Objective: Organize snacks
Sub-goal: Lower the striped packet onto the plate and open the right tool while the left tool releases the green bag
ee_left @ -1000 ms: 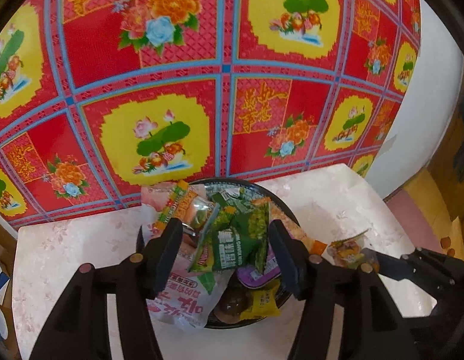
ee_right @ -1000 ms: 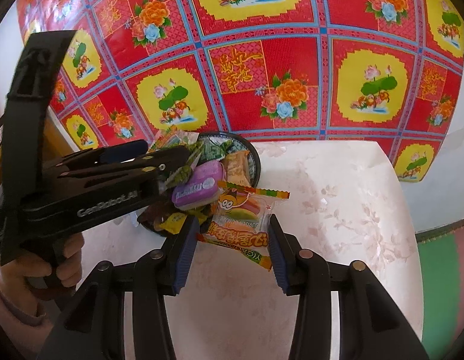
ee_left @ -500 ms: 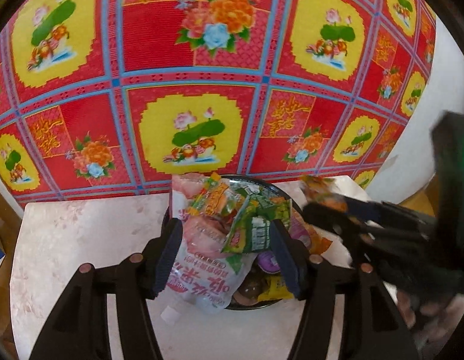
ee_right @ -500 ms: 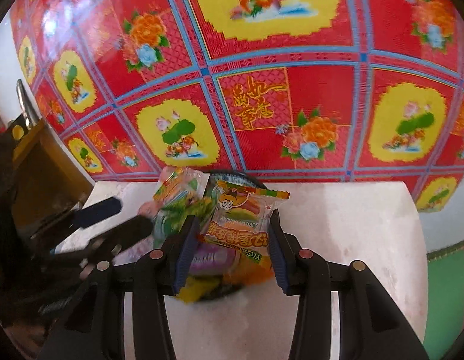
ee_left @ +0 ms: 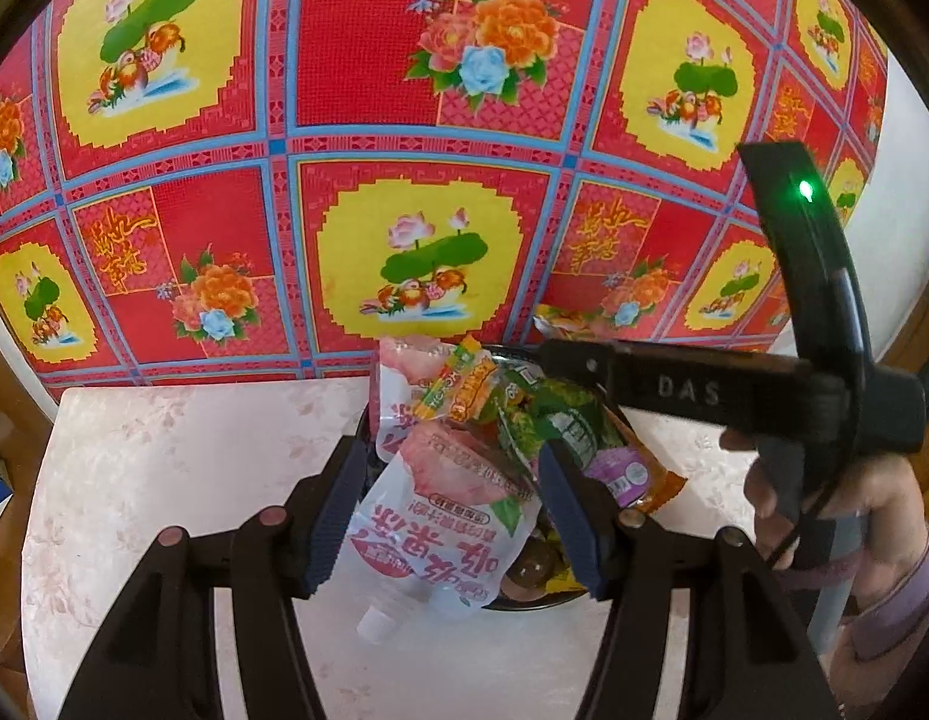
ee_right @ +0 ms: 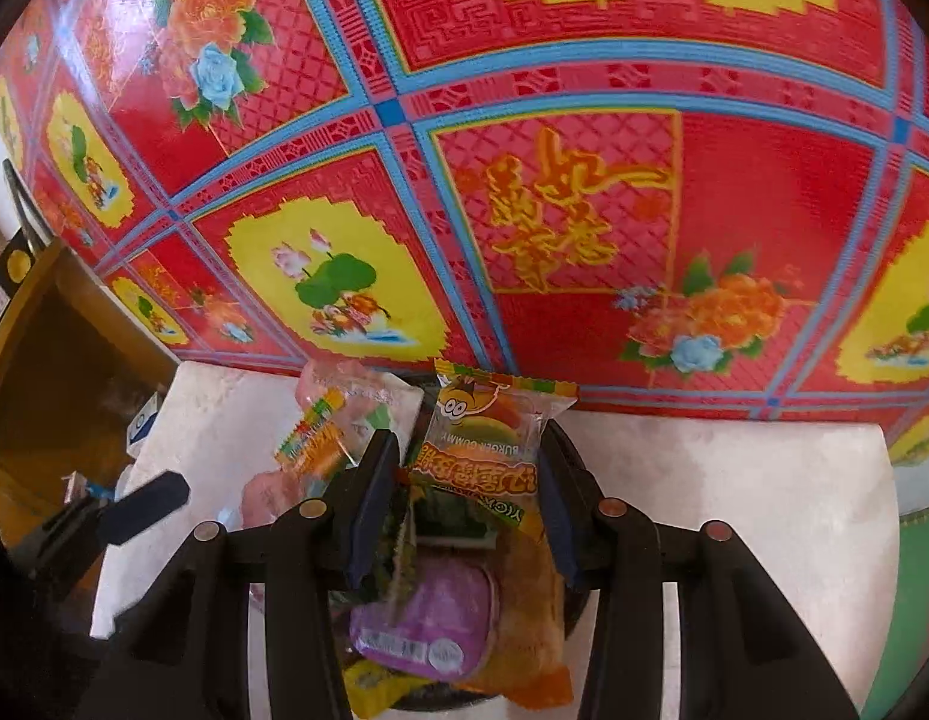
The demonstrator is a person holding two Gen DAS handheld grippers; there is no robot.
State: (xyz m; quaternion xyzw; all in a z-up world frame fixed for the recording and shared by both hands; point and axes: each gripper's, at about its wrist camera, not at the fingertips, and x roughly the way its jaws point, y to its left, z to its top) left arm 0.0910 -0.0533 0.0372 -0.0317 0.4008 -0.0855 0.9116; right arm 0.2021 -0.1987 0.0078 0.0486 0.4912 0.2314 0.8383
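Note:
A dark bowl (ee_left: 524, 605) on the white table is heaped with snacks. Among them are a white and pink drink pouch (ee_left: 446, 516), a green packet (ee_left: 560, 414), a purple packet (ee_right: 428, 618) and an orange-green candy strip (ee_left: 458, 384). My left gripper (ee_left: 447, 462) hovers open over the bowl's left side, with the pouch lying loose below its fingers. My right gripper (ee_right: 467, 450) is shut on a burger gummy packet (ee_right: 488, 438) and holds it above the bowl. In the left wrist view the right gripper (ee_left: 548, 354) reaches in from the right.
The marbled white table (ee_left: 164, 468) stands against a wall hung with a red and yellow flowered cloth (ee_left: 416, 120). A person's hand (ee_left: 848, 498) grips the right tool. Wooden furniture (ee_right: 62, 360) stands past the table's left edge.
My right gripper has carried the gummy packet leftwards from the bare table to above the bowl. My left gripper has shifted left, so the pouch, not the green packet, now lies between its fingers.

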